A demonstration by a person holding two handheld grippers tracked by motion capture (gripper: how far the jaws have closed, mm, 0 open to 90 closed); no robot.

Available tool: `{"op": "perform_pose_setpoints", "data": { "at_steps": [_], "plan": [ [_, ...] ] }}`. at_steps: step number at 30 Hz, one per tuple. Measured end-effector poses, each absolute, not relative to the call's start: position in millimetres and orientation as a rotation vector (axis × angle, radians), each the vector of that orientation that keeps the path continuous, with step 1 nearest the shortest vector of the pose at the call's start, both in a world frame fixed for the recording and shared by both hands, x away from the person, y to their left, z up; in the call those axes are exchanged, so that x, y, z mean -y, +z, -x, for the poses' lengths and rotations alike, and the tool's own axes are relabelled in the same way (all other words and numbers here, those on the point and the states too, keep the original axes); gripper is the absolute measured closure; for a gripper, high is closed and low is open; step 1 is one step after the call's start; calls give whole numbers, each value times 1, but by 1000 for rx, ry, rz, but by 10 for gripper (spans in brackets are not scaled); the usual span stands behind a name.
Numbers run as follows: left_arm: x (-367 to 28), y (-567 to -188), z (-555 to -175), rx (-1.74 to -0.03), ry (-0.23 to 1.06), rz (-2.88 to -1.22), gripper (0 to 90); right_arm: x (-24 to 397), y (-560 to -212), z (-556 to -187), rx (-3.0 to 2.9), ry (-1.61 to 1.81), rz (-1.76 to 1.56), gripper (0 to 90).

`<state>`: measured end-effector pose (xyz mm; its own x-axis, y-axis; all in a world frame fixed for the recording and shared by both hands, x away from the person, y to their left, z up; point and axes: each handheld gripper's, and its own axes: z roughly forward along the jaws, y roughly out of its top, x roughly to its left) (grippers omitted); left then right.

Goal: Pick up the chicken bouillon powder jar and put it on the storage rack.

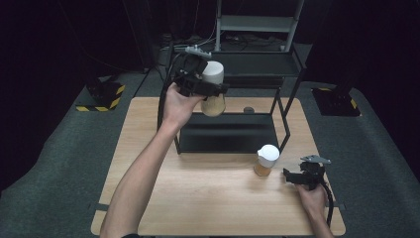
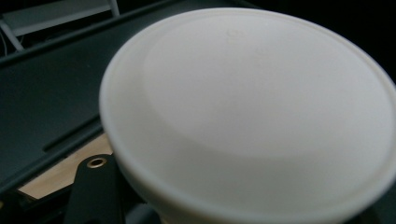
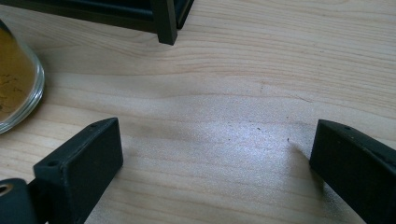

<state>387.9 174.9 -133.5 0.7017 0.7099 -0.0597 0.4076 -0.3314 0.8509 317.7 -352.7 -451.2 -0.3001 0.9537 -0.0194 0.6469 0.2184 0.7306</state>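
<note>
High view, left hand-held gripper [image 1: 210,89] clamped on a white-lidded jar [image 1: 213,87] raised above the black rack [image 1: 228,134], second white-lidded jar [image 1: 266,160] standing on the tabletop [image 1: 218,198] near the right hand-held gripper [image 1: 292,174], left gripper view, white lid [image 2: 252,112] very close, right gripper view, jaws wide and empty over the wood, glass jar base [image 3: 16,79] at the left.

Jars with white lids: two, one held [image 1: 213,89], one on the worktop [image 1: 266,159]
Black racks: one [image 1: 233,119]
Grippers: two, left [image 1: 198,79], right [image 1: 306,174]
</note>
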Motion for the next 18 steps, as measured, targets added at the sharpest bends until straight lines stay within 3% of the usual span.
{"op": "perform_pose_setpoints", "data": {
  "at_steps": [18],
  "plan": [
    [-158, -91, -430, -999, 481, -1884, 353, 353, -451, -318, -2027, 864, -1474, 22]
  ]
}}
